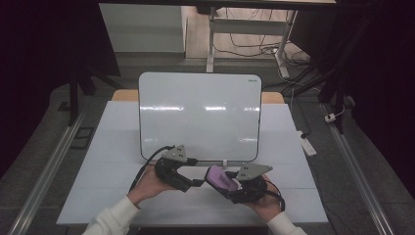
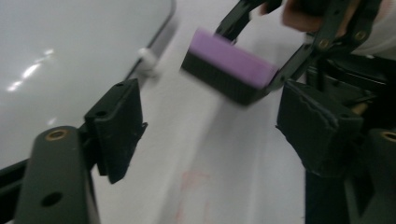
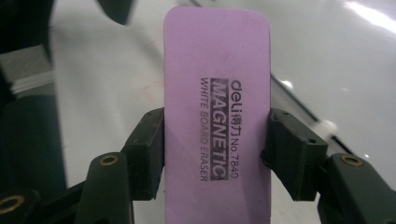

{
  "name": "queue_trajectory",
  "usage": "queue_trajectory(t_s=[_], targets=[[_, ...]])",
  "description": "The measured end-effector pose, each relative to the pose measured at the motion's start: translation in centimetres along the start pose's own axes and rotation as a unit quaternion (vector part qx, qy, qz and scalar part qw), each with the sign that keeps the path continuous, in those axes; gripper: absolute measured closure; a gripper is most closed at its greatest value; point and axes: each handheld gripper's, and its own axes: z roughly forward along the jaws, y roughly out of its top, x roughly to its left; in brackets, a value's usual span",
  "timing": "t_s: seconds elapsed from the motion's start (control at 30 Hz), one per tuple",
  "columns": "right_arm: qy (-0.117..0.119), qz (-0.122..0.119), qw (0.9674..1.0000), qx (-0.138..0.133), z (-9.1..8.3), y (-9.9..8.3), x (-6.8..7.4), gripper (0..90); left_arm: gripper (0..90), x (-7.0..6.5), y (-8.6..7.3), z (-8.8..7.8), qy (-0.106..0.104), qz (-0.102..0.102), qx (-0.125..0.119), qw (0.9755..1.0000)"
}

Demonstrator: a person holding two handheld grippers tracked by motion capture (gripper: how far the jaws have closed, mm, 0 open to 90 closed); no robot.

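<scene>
The right gripper (image 3: 217, 149) clamped a purple whiteboard eraser (image 3: 217, 116) by its long sides, just off the whiteboard's (image 1: 195, 112) near edge. The left gripper (image 2: 210, 135) stood open with nothing between its jaws, close beside it. Bare table (image 1: 112, 147) lay either side; both hands sat low.

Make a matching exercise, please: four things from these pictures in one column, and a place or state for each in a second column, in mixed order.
1. eraser
2. whiteboard
3. left gripper
4. right gripper

A. open, nothing between its pads
B. lies flat on the table, blank
C. purple, printed "MAGNETIC"
D. shut on the eraser's long sides

Pairs: 1-C, 2-B, 3-A, 4-D
</scene>
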Motion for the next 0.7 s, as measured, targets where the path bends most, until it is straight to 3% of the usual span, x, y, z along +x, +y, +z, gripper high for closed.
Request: queue_trajectory(t_s=[0.13,0.23,0.3,0.4,0.43,0.53,0.6,0.7], targets=[[0.027,-0.015,0.9995,0.002,0.4,0.2,0.4,40.9,29.1,-0.2,0.2,1.1,-0.035,0.014,0.013,0.9992],[0.042,-0.019,0.9989,0.004,0.6,0.3,0.6,40.9,36.6,-0.4,0.3,1.5,-0.044,0.029,0.024,0.9983],[0.044,-0.015,0.9989,0.007,0.7,0.3,0.5,40.7,39.0,-0.3,0.3,1.5,-0.046,0.025,0.027,0.9982],[0.05,0.01,0.9987,0.005,0.8,0.2,0.2,37.3,40.5,-0.1,0.3,1.4,-0.042,0.006,0.021,0.9989],[0.033,0.013,0.9993,0.011,0.8,0.3,0.2,31.5,40.6,0.0,0.3,1.3,-0.036,-0.003,0.019,0.9992],[-0.017,0.013,0.9997,0.011,0.2,0.4,0.3,30.2,40.8,0.9,0.0,0.5,-0.024,-0.043,-0.004,0.9988],[-0.048,0.004,0.9988,0.0,-0.4,0.6,0.7,34.3,40.9,1.4,-0.1,0.2,-0.015,-0.082,-0.019,0.9963],[-0.085,-0.029,0.9959,0.004,-0.1,1.3,1.8,39.2,40.9,1.8,0.0,0.2,-0.014,-0.115,-0.031,0.9928]])
